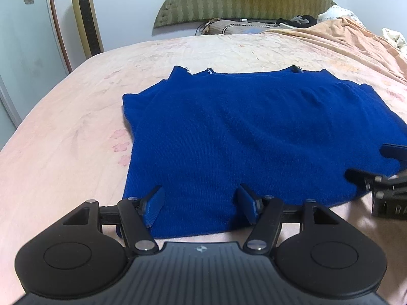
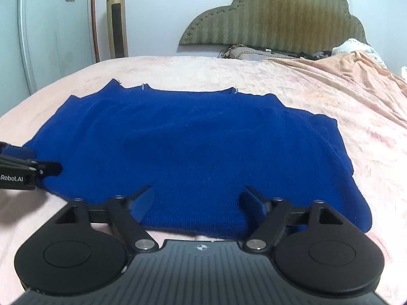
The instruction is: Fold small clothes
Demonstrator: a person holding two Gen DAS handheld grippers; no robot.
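Lying flat: blue knit sweater (image 1: 244, 132) | pink quilted bedspread (image 1: 63, 127)

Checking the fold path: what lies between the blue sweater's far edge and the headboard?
In both wrist views, only bare pink bedsheet runs from the blue sweater up to a pillow lying against the headboard.

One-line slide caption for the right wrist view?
Right gripper open over the near hem of a blue sweater spread flat on a pink bed; left gripper at its left edge.
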